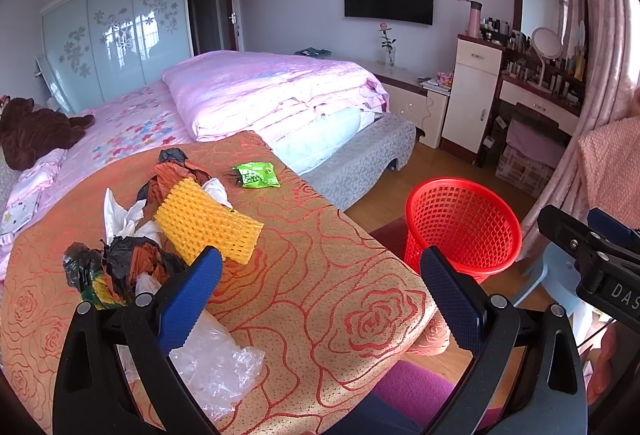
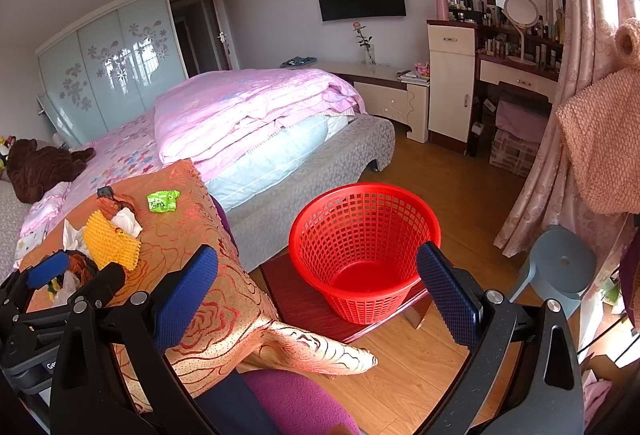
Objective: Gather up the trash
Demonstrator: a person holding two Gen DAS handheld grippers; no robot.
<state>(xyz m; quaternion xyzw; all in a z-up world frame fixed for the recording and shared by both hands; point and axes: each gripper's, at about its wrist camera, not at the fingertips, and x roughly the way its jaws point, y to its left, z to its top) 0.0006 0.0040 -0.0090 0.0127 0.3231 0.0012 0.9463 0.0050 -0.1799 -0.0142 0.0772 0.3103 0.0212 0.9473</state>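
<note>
Left tongs (image 1: 320,287) spread wide, nothing between the blue pads, hanging over the near part of the surface (image 1: 320,275) with its orange rose-patterned cloth. Right tongs (image 2: 318,291) just as wide and empty too, and framed right between them is the red mesh basket (image 2: 362,231), standing on a dark red low stand (image 2: 300,299) on the wooden floor, just beside the surface's edge. Basket looks empty inside.

And the trash, all of it up on the cloth: a yellow foam net (image 1: 208,225) lying flat in the middle of the heap, white crumpled tissue (image 1: 120,215) at its left, a brown and black wrapper (image 1: 172,171) behind it. Nearer the left tongs, a black crumpled bag (image 1: 112,263) with orange and green bits in it, touching the left finger's side. Clear crinkled plastic (image 1: 216,367) lies at the near edge, partly under that same finger. Out on its own, apart from the pile toward the bed, a green snack packet (image 1: 256,175).

Behind the surface, the bed (image 1: 260,87) with a folded pink quilt. A blue-grey stool (image 2: 560,267) stands right of the basket, by the curtain
</note>
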